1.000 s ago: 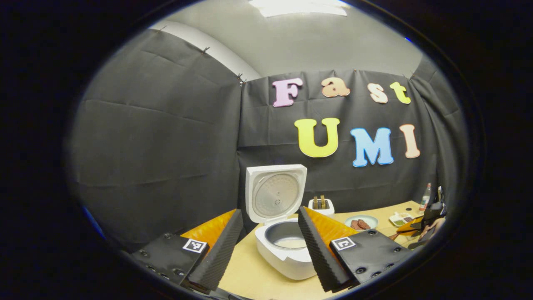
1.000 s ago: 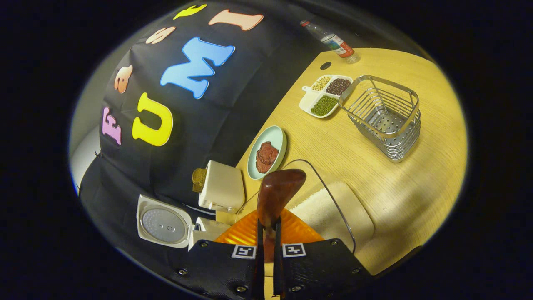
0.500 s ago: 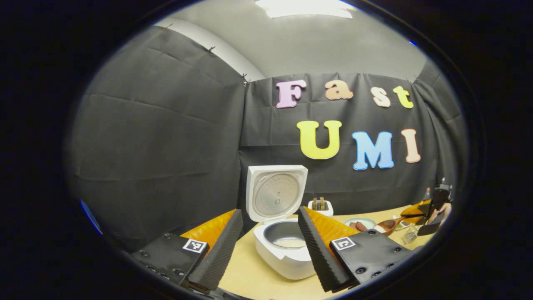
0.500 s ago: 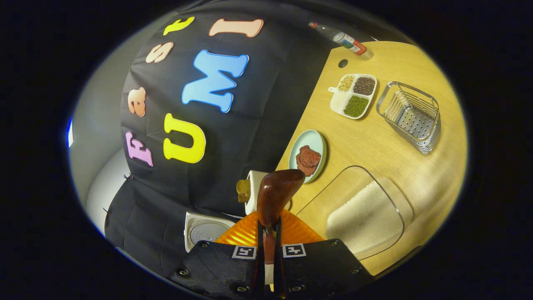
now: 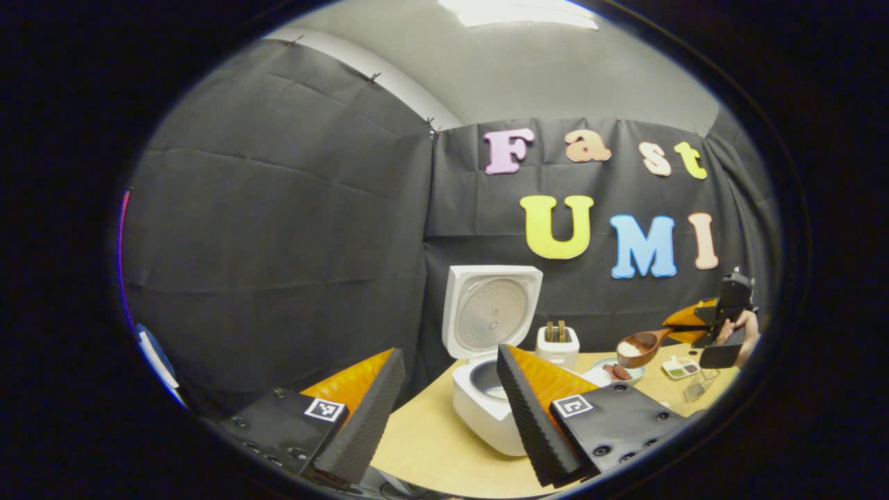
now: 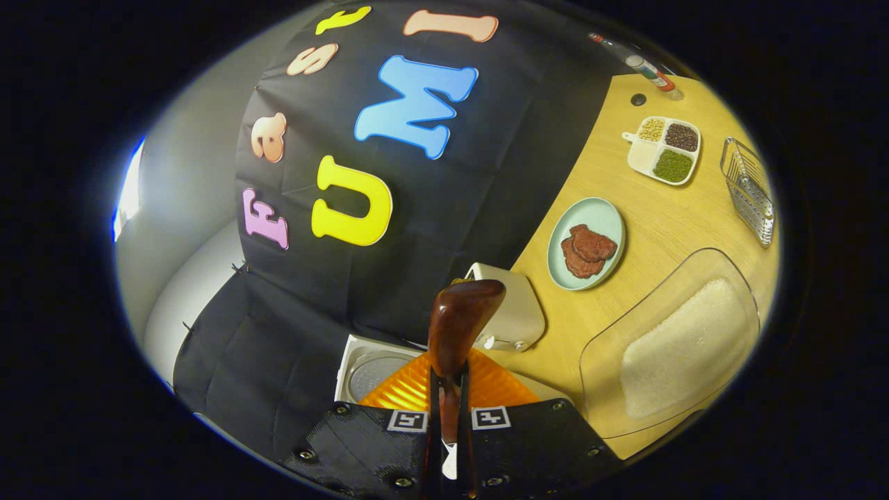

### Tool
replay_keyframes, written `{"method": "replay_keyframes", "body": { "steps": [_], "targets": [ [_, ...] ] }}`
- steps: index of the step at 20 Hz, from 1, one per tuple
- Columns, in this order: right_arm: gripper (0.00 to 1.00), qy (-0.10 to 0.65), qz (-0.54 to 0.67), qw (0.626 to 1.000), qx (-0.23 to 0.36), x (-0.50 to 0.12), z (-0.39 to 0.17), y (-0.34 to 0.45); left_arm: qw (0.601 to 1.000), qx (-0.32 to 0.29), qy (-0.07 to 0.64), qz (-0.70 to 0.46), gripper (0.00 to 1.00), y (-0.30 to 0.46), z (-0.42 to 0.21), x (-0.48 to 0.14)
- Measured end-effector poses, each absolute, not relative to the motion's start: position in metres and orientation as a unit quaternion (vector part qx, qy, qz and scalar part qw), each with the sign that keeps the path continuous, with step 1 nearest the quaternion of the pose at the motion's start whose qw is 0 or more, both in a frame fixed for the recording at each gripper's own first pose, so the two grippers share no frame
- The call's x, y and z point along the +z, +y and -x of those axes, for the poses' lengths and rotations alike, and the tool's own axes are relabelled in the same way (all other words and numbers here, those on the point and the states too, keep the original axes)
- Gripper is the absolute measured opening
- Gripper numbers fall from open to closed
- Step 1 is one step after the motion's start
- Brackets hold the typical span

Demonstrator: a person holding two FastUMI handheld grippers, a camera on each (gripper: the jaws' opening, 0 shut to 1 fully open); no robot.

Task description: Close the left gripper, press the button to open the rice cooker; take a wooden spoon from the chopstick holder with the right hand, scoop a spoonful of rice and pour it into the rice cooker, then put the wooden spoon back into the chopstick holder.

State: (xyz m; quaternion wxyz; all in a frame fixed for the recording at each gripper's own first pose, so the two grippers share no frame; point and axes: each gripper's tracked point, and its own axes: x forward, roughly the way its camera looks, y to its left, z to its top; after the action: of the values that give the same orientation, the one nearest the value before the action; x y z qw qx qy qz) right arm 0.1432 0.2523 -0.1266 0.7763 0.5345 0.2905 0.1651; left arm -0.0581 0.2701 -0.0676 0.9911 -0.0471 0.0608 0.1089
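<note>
Over the table [image 5: 424, 444], near its right end, a spoon [image 5: 640, 345] loaded with white rice is being carried by the right gripper [image 5: 694, 325], as seen from the left gripper view. Its handle is being pinched between both fingers, which are drawn nearly together, and its long axis is running roughly level from the gripper toward the cooker [image 5: 479, 410], bowl leading. The cooker is lying to the left of the spoon in that view, well apart from it, with the toaster [image 5: 557, 345] and a plate [image 5: 615, 371] standing between them. The cooker's lid [image 5: 492, 310] is standing upright and open, so the pot is being left clear from above.

From the right gripper view, the spoon [image 6: 460, 326] is being seen from behind its bowl, straight along the right gripper [image 6: 444, 417]; the lid [image 6: 371, 368] is showing just below and left of the bowl, and the rice tub [image 6: 684, 344] is lying off to the right.

The left gripper [image 5: 444, 410] is being held wide open with nothing between its fingers, low beside the cooker and much nearer to it than the right gripper. The coming move is judged to be a level carry leftward until the bowl is hanging over the pot, and only then a tilt; any early tilt would probably spill rice on the plate or the toaster.
</note>
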Motion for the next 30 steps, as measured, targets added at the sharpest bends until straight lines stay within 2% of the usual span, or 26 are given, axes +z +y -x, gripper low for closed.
{"method": "replay_keyframes", "body": {
  "steps": [10, 17, 18, 22, 27, 28, 30],
  "targets": [
    [0.09, 0.316, -0.493, 0.781, 0.218, -0.134, -0.157, 0.360, 0.983, 0.165, 0.074, 0.042, 0.97, 0.320, 0.093, -0.080],
    [0.09, 0.325, -0.403, 0.822, 0.236, -0.163, -0.165, 0.417, 0.975, 0.199, 0.096, 0.038, 0.97, 0.347, 0.117, -0.093],
    [0.08, 0.328, -0.382, 0.830, 0.239, -0.169, -0.164, 0.423, 0.974, 0.203, 0.097, 0.037, 0.93, 0.351, 0.120, -0.092],
    [0.08, 0.331, -0.289, 0.861, 0.256, -0.186, -0.158, 0.445, 0.970, 0.220, 0.100, 0.035, 0.97, 0.361, 0.131, -0.094],
    [0.08, 0.298, -0.173, 0.894, 0.288, -0.179, -0.150, 0.463, 0.966, 0.233, 0.104, 0.038, 0.97, 0.363, 0.138, -0.098],
    [0.08, 0.286, -0.143, 0.900, 0.295, -0.177, -0.149, 0.465, 0.966, 0.235, 0.103, 0.039, 0.93, 0.364, 0.139, -0.097],
    [0.09, 0.261, -0.081, 0.911, 0.308, -0.170, -0.147, 0.470, 0.965, 0.238, 0.102, 0.041, 0.93, 0.365, 0.141, -0.096]
  ]
}}
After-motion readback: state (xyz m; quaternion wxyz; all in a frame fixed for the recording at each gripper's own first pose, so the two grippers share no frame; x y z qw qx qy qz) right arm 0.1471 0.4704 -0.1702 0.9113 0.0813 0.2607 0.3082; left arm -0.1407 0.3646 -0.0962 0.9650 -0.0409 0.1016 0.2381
